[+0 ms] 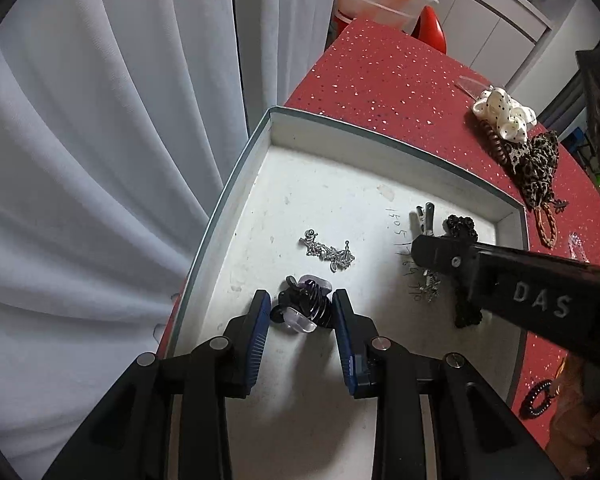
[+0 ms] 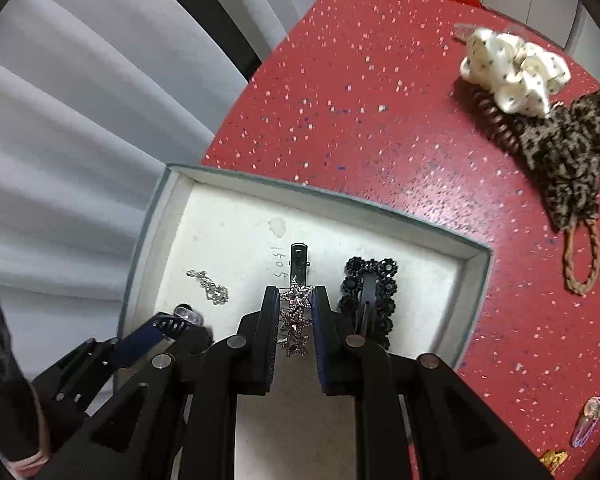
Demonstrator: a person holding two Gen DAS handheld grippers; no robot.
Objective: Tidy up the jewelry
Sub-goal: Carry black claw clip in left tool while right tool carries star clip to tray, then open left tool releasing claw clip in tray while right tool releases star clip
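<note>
We are seeing open white floor in the box (image 1: 268, 184) toward twelve o'clock, past the silver chain (image 1: 328, 250). At three o'clock our right claw (image 2: 296, 316) is crossing the box beside the black hair clip (image 2: 370, 300), blocking that side. On the desk (image 1: 380, 80), the scrunchie pile (image 1: 512, 136) is crowding two o'clock; the rest is lying bare.

a red glitter-flecked table (image 1: 380, 76); left of it, white curtains (image 1: 100, 140). beyond its far edge, a red chair (image 1: 432, 30) and white cabinets (image 1: 480, 20).
</note>
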